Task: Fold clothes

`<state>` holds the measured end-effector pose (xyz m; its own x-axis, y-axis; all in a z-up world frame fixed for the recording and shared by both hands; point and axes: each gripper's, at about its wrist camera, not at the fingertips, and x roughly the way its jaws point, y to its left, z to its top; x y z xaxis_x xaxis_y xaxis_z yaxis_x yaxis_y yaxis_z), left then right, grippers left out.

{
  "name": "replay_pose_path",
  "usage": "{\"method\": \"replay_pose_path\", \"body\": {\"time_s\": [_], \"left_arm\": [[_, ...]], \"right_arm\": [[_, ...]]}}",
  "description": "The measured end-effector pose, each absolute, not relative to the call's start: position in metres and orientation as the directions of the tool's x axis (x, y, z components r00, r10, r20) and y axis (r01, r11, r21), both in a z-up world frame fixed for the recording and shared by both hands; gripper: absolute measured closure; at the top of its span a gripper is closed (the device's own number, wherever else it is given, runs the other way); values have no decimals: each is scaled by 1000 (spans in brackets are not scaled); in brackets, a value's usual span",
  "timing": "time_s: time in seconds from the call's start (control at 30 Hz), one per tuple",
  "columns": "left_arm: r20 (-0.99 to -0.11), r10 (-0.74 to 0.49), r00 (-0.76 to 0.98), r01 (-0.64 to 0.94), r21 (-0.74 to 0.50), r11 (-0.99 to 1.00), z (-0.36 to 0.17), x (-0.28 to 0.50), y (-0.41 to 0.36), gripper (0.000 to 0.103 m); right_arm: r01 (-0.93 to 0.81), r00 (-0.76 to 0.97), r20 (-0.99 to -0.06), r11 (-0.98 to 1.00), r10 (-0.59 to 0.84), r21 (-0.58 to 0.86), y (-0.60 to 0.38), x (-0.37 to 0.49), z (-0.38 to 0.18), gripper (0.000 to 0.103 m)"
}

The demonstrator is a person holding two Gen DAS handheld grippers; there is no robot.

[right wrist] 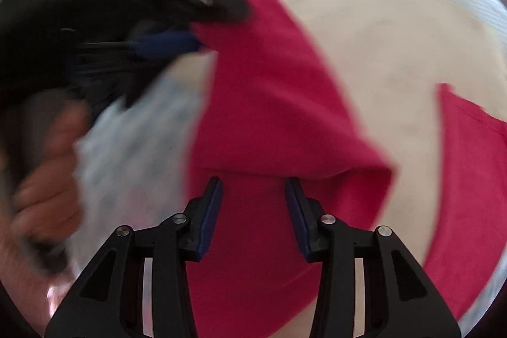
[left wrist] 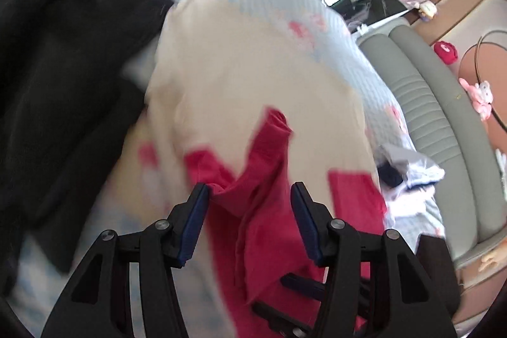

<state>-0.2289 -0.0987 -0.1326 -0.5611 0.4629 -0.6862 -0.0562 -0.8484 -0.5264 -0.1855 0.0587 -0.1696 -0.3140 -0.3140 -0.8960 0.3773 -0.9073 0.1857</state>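
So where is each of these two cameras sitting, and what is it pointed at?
Left wrist: rides on the left gripper, looking down over a cream and red cloth garment beside dark clothing; only its fingers show.
Right wrist: rides on the right gripper, facing down at the same garment; a hand holding the left gripper appears.
Shared: the garment.

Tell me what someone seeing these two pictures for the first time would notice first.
The bright red sleeve of a cream garment stands out first, draped across the middle of both views. In the left wrist view the left gripper has red cloth bunched between its open jaws, with a dark garment heaped to the left. In the right wrist view the right gripper hangs open over the red fabric.
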Motion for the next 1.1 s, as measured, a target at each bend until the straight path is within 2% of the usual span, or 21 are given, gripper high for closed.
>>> {"method": "replay_pose_path", "body": {"time_s": [0.07, 0.17, 0.27, 0.4, 0.5, 0.6, 0.73, 0.87, 0.93, 1.0, 1.1], "left_arm": [[-671, 429, -605, -44, -510, -859, -123, -229, -105, 47], [-712, 375, -593, 6, -470, -883, -137, -233, -117, 47], [-787, 285, -546, 64, -379, -923, -161, -236, -123, 48], [-806, 237, -542, 84, -332, -939, -162, -249, -123, 49], [-860, 146, -489, 56, -198, -979, -161, -280, -106, 49], [-897, 32, -441, 9, -39, -999, -165, -299, -87, 49], [-905, -132, -405, -96, 185, -978, -178, -296, -64, 48], [-908, -165, -384, -69, 207, -976, -166, -287, -85, 50], [-908, -162, -385, -60, 200, -978, -154, -280, -97, 50], [-915, -97, -391, -43, 123, -991, -142, -276, -107, 50], [-907, 48, -418, -37, -35, -999, -133, -282, -109, 51]], "right_arm": [[254, -396, -874, -948, -282, 191, 83, -198, -161, 62], [106, -502, -844, -981, -191, 160, 118, -208, -147, 60], [76, -501, -847, -984, -176, 160, 134, -207, -145, 60], [141, -443, -869, -975, -220, 174, 131, -201, -152, 60], [234, -379, -881, -951, -282, 204, 112, -199, -166, 60], [283, -341, -899, -942, -273, 179, 97, -210, -181, 60], [160, -412, -889, -977, -199, 145, 115, -233, -180, 62], [14, -488, -860, -987, -148, 162, 155, -237, -163, 62], [35, -485, -859, -985, -166, 170, 159, -231, -157, 61], [78, -478, -860, -984, -178, 160, 155, -223, -153, 61], [140, -438, -857, -963, -270, 232, 144, -215, -151, 61]]}}
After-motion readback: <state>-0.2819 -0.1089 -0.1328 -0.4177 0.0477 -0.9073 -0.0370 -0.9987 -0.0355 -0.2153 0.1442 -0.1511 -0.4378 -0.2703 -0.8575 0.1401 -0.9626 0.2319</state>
